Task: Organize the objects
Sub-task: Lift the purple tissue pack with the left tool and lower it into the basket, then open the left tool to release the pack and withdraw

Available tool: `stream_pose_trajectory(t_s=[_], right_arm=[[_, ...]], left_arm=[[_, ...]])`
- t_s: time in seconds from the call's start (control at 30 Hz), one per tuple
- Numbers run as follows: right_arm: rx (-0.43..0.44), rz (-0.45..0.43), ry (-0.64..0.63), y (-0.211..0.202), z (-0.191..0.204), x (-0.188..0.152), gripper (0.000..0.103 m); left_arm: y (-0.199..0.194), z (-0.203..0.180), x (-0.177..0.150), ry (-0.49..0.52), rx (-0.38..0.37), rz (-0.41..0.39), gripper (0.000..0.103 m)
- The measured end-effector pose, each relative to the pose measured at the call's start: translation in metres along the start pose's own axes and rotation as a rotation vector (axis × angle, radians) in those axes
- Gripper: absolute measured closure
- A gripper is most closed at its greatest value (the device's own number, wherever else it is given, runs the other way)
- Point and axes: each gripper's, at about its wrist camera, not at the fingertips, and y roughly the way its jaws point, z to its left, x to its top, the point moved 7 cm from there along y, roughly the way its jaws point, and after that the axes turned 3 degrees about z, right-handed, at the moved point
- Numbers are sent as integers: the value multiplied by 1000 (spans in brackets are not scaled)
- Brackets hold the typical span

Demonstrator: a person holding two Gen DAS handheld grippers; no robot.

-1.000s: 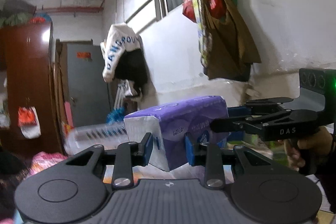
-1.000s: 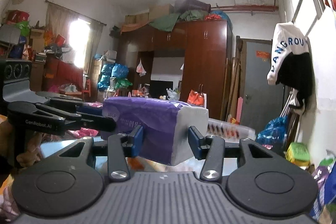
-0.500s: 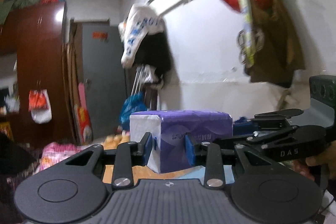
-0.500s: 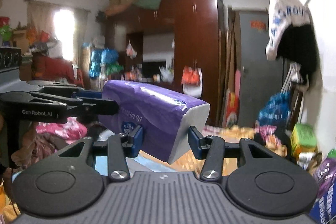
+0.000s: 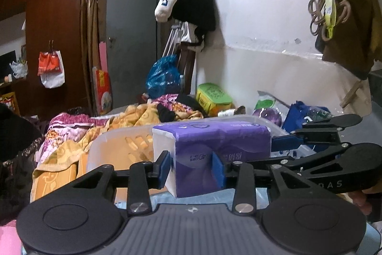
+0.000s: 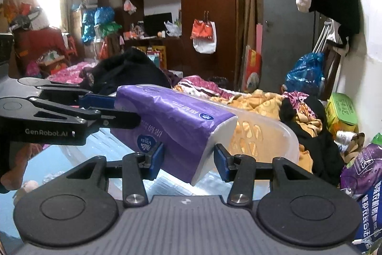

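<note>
A purple and white tissue pack [image 5: 214,145] is held between both grippers, one at each end. My left gripper [image 5: 192,170] is shut on its near white end. My right gripper [image 6: 188,159] is shut on the other end of the pack [image 6: 174,126], with a small gap at the right pad. The pack hangs just in front of and over a clear plastic basket [image 5: 119,149], which also shows in the right wrist view [image 6: 269,135]. Each gripper appears from the side in the other's view.
Orange and floral bedding [image 5: 71,135] lies behind the basket. A green box [image 5: 213,94], purple packs [image 6: 365,166] and a blue bag [image 5: 163,74] crowd the white wall at right. A wardrobe [image 5: 55,23] and grey door [image 5: 131,35] stand behind.
Both grippers have tilted down with the tissue pack, bringing it from high in the air to just over the plastic basket and bed. Both grips have held.
</note>
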Motion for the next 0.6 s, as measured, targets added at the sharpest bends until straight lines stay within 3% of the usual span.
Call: stream_pose_trajectory(t_s=[0.3,0.33,0.37,0.43,0.6], right_arm=[[-8,22,-4,5,2,6,51],[-10,12,-9,6,1,10,44],[-32,7,-28,1,2,9,26],[-110,-21,-65,-9,0,12,3],[-153,-134,-45,-69,4,-9,0]], left_arm=[[10,1,-5,8,49,46,53],[9,1,-4,13,64,33,48],[5,0,-3,20,81,13,43],[-7,-2,-3,31,99,-22,21],[-59,-13,-9,45,132,-138,15]])
